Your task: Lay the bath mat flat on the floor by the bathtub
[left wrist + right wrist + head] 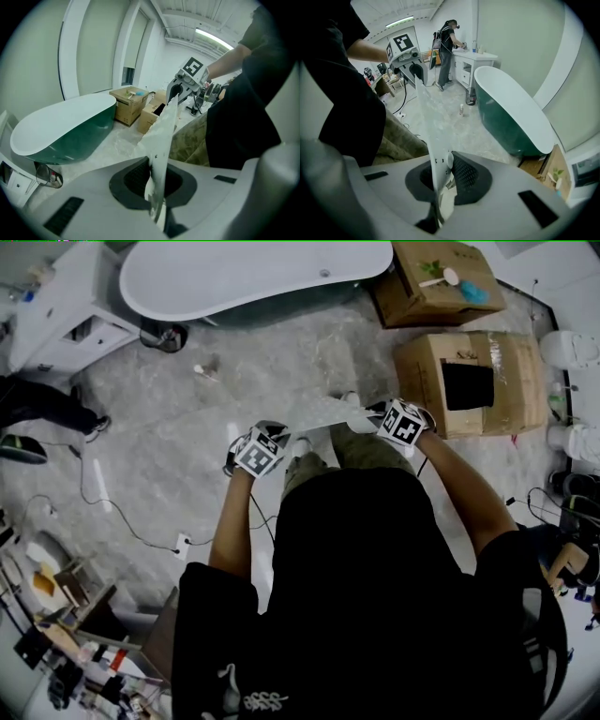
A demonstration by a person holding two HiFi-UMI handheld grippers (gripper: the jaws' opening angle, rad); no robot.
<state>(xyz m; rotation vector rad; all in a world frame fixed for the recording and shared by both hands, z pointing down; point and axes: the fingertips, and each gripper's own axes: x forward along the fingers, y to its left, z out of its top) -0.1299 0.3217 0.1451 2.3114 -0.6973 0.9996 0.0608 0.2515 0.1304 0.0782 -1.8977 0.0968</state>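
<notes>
- The bath mat (pixel 326 412) is a thin, pale sheet, whitish and faintly see-through, pulled into a long narrow band between the two grippers.
- It hangs in the air in front of the person, off the floor (pixel 281 362), with one end in each gripper.
- The left gripper (pixel 153 190) is clamped on one end of the mat. Its dark ribbed pads press both faces, and the sheet runs edge-on away from the jaws towards the other gripper.
- The right gripper (pixel 439 185) is clamped on the opposite end in the same way. Here the mat rises from the jaws as a flat, slightly rippled strip.
- Close to each set of jaws the mat shows a few small dark marks or holes. In the right gripper view a small round white bump sits on its face just above the pads.
- Both gripper bodies are smooth light-grey plastic, each with a cube of black-and-white square markers.
- The floor beyond the jaws is grey with a marbled, stone-like pattern.
- The bathtub (pixel 511 108) lies ahead of both grippers. It is a long oval with a smooth white inside and rim and a glossy dark green outer shell.
- A brown cardboard box (pixel 473 381) with tape and a dark rectangular opening stands just beyond the right gripper.
</notes>
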